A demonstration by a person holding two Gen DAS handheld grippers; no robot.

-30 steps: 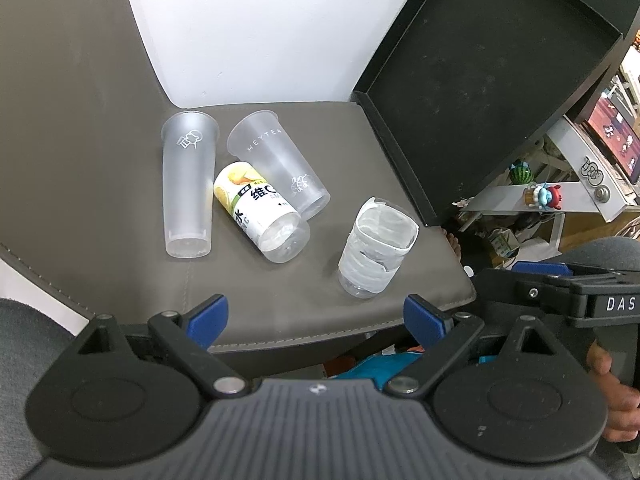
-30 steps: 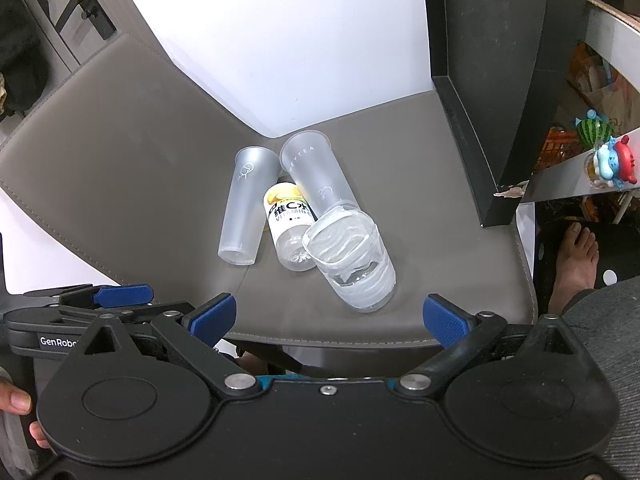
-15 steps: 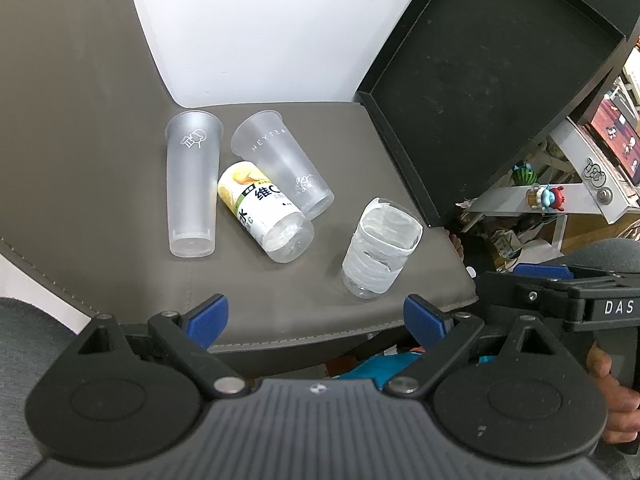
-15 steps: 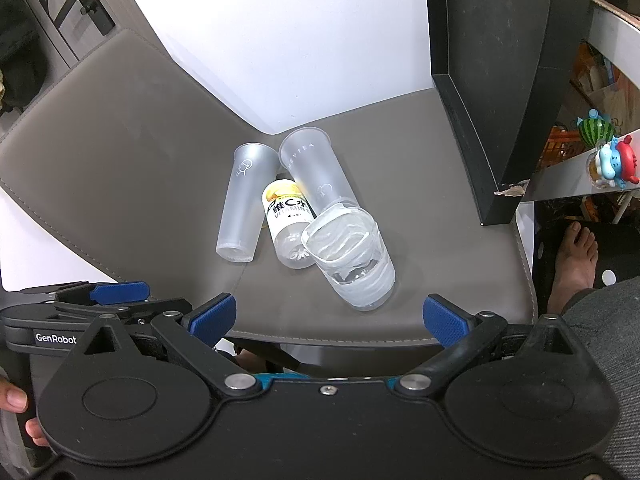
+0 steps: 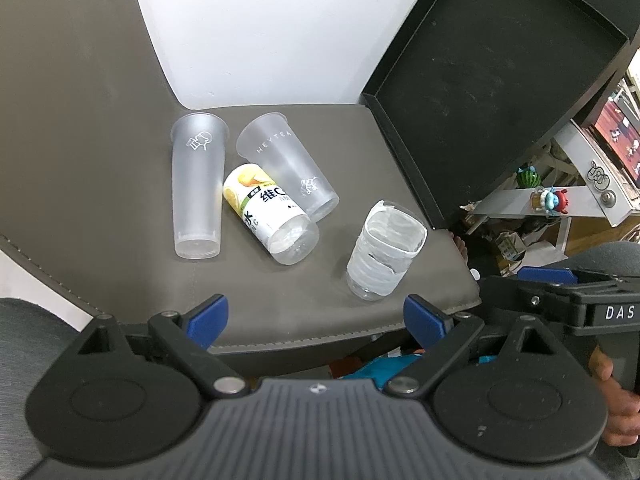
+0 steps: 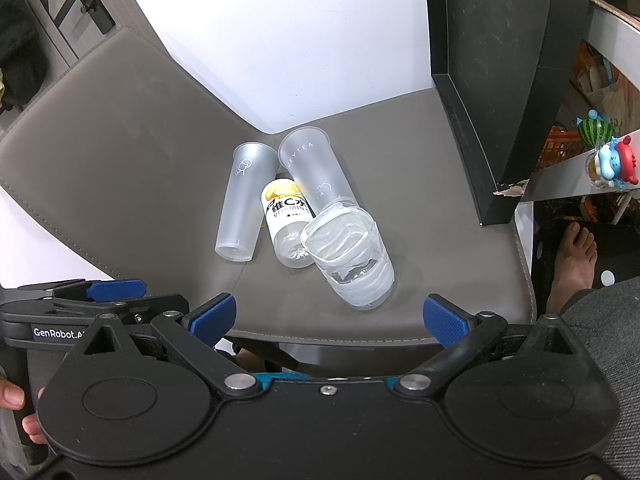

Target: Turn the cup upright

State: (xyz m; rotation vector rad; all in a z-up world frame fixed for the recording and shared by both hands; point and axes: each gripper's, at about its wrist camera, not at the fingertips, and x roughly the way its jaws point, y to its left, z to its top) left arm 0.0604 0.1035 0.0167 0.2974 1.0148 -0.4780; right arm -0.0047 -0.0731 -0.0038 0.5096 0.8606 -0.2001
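Note:
Two frosted plastic cups lie on their sides on a grey leather seat (image 5: 100,160): a left cup (image 5: 197,184) (image 6: 242,206) and a "HEYTEA" cup (image 5: 286,170) (image 6: 316,170). A cut bottle with a yellow and white label (image 5: 268,210) (image 6: 288,216) lies between them. A short clear cup wrapped in white tape (image 5: 384,250) (image 6: 350,256) stands upright near the seat's front right. My left gripper (image 5: 316,318) and right gripper (image 6: 328,314) are both open and empty, held just in front of the seat's front edge.
A black open box (image 5: 492,68) (image 6: 500,80) stands against the seat's right side. A white wall is behind. A shelf with small toys (image 5: 548,200) (image 6: 608,156) and a bare foot (image 6: 574,260) are at the right. The seat's front edge (image 6: 360,338) is close below the grippers.
Both cameras have shifted slightly, so the cups sit a little differently in view. The cups and the bottle have not moved. Both grippers stay open.

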